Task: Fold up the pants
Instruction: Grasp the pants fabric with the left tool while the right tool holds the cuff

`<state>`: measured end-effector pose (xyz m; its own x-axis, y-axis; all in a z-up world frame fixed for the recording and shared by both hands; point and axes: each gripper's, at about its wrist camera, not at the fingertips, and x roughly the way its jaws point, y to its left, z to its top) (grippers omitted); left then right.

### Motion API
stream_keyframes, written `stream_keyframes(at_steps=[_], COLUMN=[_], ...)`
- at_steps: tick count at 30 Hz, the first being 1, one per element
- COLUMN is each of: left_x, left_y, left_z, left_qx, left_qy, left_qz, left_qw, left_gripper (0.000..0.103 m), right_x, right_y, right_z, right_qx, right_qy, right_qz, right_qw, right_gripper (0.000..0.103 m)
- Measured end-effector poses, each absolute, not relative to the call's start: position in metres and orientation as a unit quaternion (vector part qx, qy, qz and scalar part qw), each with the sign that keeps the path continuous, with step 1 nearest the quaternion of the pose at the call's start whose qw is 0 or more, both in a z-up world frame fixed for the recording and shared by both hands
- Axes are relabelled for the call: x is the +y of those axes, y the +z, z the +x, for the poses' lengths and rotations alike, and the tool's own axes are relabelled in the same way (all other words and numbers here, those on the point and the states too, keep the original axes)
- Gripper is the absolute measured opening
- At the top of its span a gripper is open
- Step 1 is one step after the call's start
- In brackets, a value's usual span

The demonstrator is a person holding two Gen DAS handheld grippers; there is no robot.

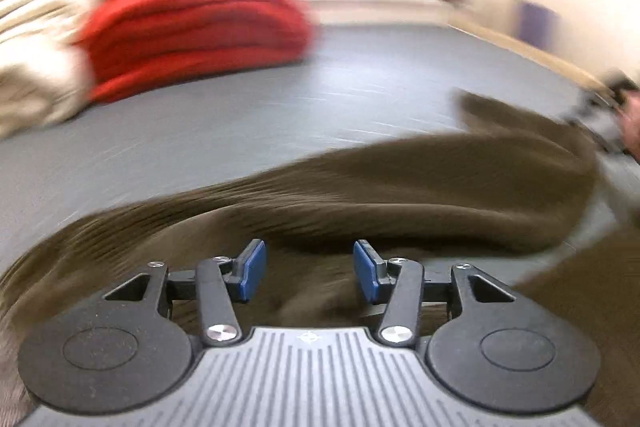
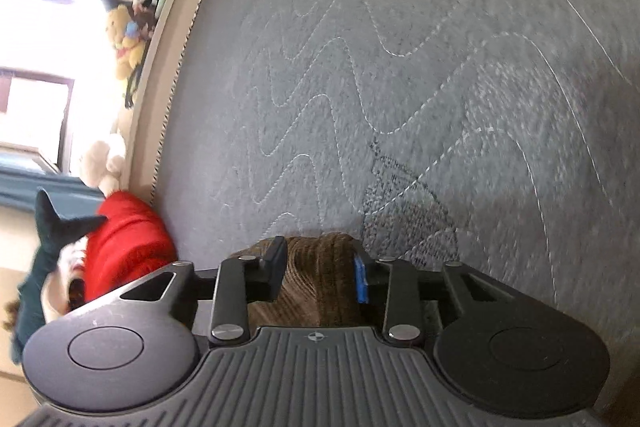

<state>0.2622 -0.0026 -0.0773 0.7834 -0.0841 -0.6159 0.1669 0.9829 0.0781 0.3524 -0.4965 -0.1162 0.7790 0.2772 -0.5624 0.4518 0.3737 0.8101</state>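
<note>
Brown ribbed pants (image 1: 360,195) lie spread across the grey quilted mattress (image 2: 400,67), blurred in the left wrist view. The left gripper (image 1: 310,269) hovers over them with its jaws released, the blue pads apart. The right gripper (image 2: 320,273) has its jaws clenched on a bunched fold of the pants. A red folded blanket (image 1: 192,31) sits toward the mattress's far edge.

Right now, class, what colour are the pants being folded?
Brown, with a fine ribbed texture: the pants show best in the left wrist view.

One brown pants (image 1: 360,195), two tongs (image 1: 310,273) (image 2: 320,273), one red folded blanket (image 1: 196,31), one grey mattress (image 2: 400,67)
</note>
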Motion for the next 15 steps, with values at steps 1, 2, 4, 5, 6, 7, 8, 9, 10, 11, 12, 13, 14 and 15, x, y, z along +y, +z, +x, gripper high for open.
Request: stream_keyframes(at_steps=[1, 2, 4, 5, 6, 7, 8, 9, 10, 11, 12, 13, 14, 15], left_x=[-0.012, -0.023, -0.034, -0.036, -0.036, -0.034, -0.027, -0.018, -0.011, -0.006, -0.003, -0.001, 0.001, 0.003], left_y=[-0.081, -0.088, -0.106, -0.109, -0.106, -0.102, -0.094, -0.084, -0.076, -0.070, -0.067, -0.067, -0.070, -0.072], left_z=[0.270, 0.282, 0.303, 0.308, 0.311, 0.315, 0.317, 0.317, 0.315, 0.313, 0.309, 0.306, 0.302, 0.298], left_qx=[0.335, 0.362, 0.435, 0.440, 0.431, 0.433, 0.424, 0.409, 0.397, 0.390, 0.392, 0.403, 0.413, 0.421], left_qy=[-0.086, -0.100, -0.121, -0.124, -0.114, -0.097, -0.081, -0.071, -0.066, -0.069, -0.077, -0.094, -0.114, -0.129], left_qz=[0.077, 0.097, 0.119, 0.131, 0.148, 0.159, 0.147, 0.128, 0.119, 0.116, 0.120, 0.127, 0.134, 0.142], left_qw=[0.935, 0.922, 0.884, 0.880, 0.883, 0.882, 0.890, 0.901, 0.907, 0.911, 0.909, 0.901, 0.894, 0.887], left_gripper=[0.054, 0.054, 0.047, 0.044, 0.012, 0.009, 0.009, 0.008, 0.008, 0.008, 0.008, 0.008, 0.008, 0.008], right_x=[-0.496, -0.497, -0.495, -0.494, -0.493, -0.491, -0.491, -0.491, -0.491, -0.491, -0.491, -0.492, -0.494, -0.500], right_y=[-0.115, -0.113, -0.103, -0.094, -0.082, -0.065, -0.045, -0.025, -0.003, 0.009, 0.017, 0.015, 0.010, -0.003], right_z=[0.353, 0.354, 0.360, 0.363, 0.365, 0.365, 0.363, 0.358, 0.347, 0.336, 0.326, 0.317, 0.312, 0.310], right_qx=[0.327, 0.325, 0.316, 0.306, 0.293, 0.272, 0.245, 0.210, 0.162, 0.129, 0.108, 0.102, 0.113, 0.151], right_qy=[-0.059, -0.059, -0.047, -0.033, -0.020, -0.016, -0.013, -0.014, -0.032, -0.057, -0.097, -0.154, -0.212, -0.270], right_qz=[0.552, 0.549, 0.547, 0.547, 0.544, 0.533, 0.519, 0.504, 0.479, 0.451, 0.421, 0.394, 0.368, 0.343], right_qw=[0.765, 0.767, 0.773, 0.778, 0.786, 0.801, 0.819, 0.838, 0.862, 0.881, 0.896, 0.900, 0.899, 0.887], right_gripper=[0.019, 0.016, 0.014, 0.013, 0.013, 0.012, 0.010, 0.010, 0.009, 0.009, 0.000, 0.000, 0.000, 0.000])
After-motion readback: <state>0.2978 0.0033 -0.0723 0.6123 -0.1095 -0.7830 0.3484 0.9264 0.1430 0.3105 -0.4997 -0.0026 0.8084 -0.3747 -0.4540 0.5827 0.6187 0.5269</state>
